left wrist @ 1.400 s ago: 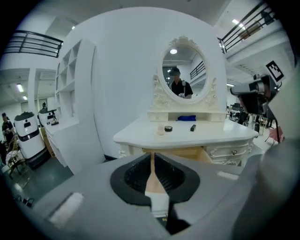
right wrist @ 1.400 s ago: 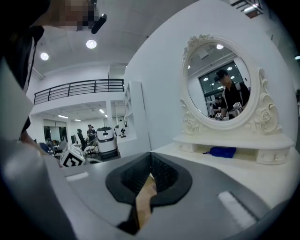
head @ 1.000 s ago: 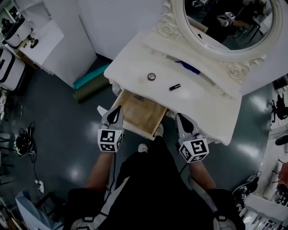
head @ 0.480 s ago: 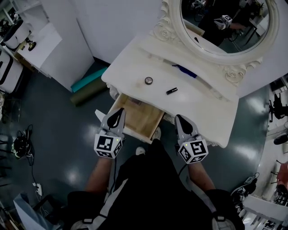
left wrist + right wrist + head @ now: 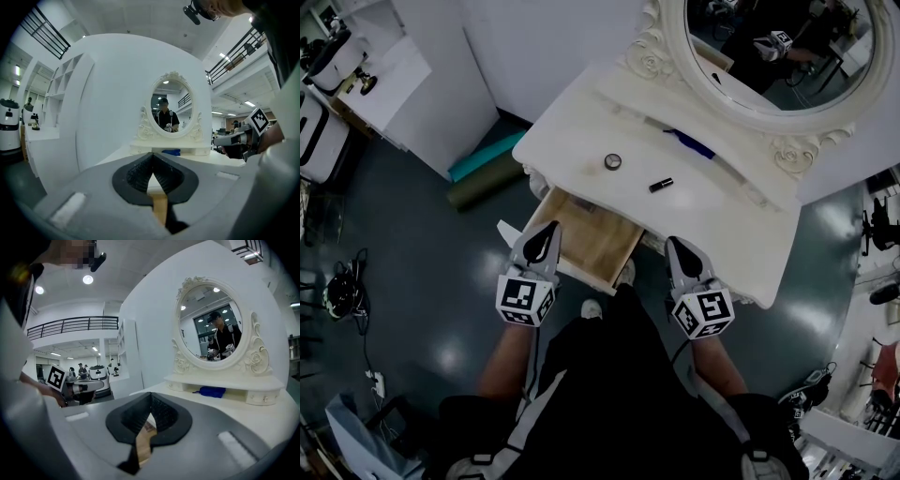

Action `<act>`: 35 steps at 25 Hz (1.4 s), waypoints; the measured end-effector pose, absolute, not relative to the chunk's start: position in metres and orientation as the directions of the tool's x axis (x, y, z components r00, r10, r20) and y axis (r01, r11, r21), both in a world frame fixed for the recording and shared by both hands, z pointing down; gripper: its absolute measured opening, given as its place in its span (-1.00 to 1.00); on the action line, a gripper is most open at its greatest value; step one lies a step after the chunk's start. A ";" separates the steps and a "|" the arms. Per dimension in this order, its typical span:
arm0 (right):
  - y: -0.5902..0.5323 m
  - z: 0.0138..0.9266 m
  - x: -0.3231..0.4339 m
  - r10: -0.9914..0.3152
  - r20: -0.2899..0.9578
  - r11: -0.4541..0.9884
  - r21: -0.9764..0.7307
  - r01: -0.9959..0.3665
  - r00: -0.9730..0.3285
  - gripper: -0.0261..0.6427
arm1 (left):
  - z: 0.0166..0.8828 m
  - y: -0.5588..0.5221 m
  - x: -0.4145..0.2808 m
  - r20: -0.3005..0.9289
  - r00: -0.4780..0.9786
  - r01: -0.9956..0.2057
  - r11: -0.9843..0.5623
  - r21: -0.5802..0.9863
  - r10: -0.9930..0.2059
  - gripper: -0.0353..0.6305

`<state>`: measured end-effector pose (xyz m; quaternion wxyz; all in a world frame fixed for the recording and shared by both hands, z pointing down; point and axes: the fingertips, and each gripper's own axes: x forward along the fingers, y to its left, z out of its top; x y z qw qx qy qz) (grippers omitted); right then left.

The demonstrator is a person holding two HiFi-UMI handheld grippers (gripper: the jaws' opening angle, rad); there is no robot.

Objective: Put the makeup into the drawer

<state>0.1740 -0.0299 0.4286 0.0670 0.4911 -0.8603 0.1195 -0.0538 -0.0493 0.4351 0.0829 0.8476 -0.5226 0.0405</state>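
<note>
A white vanity table (image 5: 741,220) stands before me with its wooden drawer (image 5: 591,236) pulled out and nothing visible in it. On the tabletop lie a small round compact (image 5: 613,161) and a black lipstick tube (image 5: 661,185). A blue item (image 5: 689,142) rests on the shelf under the oval mirror (image 5: 773,52); it also shows in both gripper views (image 5: 171,152) (image 5: 211,391). My left gripper (image 5: 549,231) hovers shut at the drawer's left front corner. The right gripper (image 5: 677,247) hangs shut and empty by the drawer's right side, below the table edge.
A teal mat roll (image 5: 487,155) and an olive one (image 5: 487,183) lie on the dark floor left of the vanity. White shelving (image 5: 394,84) stands at the far left. Cables (image 5: 352,291) trail across the floor on the left. My legs and shoes are under the drawer.
The left gripper has lifted slightly beside the drawer's left corner. The right gripper has stayed put, and the items on the table have not moved.
</note>
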 end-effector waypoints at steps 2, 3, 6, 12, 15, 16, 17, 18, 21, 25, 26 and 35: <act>-0.030 0.430 0.176 -0.827 0.237 0.490 -0.140 -0.860 -0.510 -0.92 | 0.436 -0.049 -0.053 0.158 0.448 -0.894 -0.437 0.101 -0.880 -0.88; -0.031 0.430 0.176 -0.827 0.238 0.490 -0.140 -0.860 -0.510 -0.92 | 0.437 -0.049 -0.052 0.160 0.448 -0.894 -0.436 0.102 -0.880 -0.88; -0.033 0.430 0.177 -0.825 0.240 0.493 -0.138 -0.859 -0.512 -0.92 | 0.437 -0.049 -0.053 0.163 0.443 -0.896 -0.432 0.102 -0.881 -0.88; -0.034 0.426 0.176 -0.819 0.233 0.509 -0.131 -0.851 -0.525 -0.92 | 0.434 -0.048 -0.055 0.157 0.430 -0.903 -0.419 0.098 -0.889 -0.88; -0.035 0.424 0.178 -0.819 0.231 0.510 -0.128 -0.850 -0.526 -0.92 | 0.431 -0.047 -0.054 0.149 0.428 -0.904 -0.417 0.098 -0.892 -0.88; -0.034 0.424 0.179 -0.820 0.230 0.509 -0.127 -0.852 -0.524 -0.92 | 0.431 -0.047 -0.053 0.146 0.431 -0.902 -0.420 0.099 -0.891 -0.88; -0.034 0.424 0.181 -0.822 0.229 0.507 -0.126 -0.853 -0.522 -0.92 | 0.430 -0.046 -0.051 0.143 0.437 -0.899 -0.427 0.099 -0.888 -0.88; -0.034 0.423 0.182 -0.824 0.228 0.504 -0.125 -0.854 -0.519 -0.92 | 0.430 -0.046 -0.049 0.142 0.446 -0.895 -0.436 0.097 -0.884 -0.88; -0.031 0.422 0.184 -0.831 0.221 0.497 -0.119 -0.860 -0.511 -0.92 | 0.429 -0.045 -0.043 0.135 0.468 -0.883 -0.459 0.093 -0.873 -0.88; -0.025 0.419 0.195 -0.842 0.221 0.479 -0.116 -0.870 -0.493 -0.92 | 0.426 -0.045 -0.035 0.126 0.479 -0.877 -0.470 0.100 -0.868 -0.88; -0.024 0.419 0.199 -0.847 0.219 0.470 -0.116 -0.875 -0.484 -0.92 | 0.425 -0.046 -0.033 0.123 0.482 -0.875 -0.473 0.102 -0.867 -0.88; -0.016 0.423 0.207 -0.860 0.222 0.441 -0.128 -0.888 -0.459 -0.92 | 0.415 -0.040 -0.017 0.093 0.544 -0.838 -0.536 0.100 -0.834 -0.88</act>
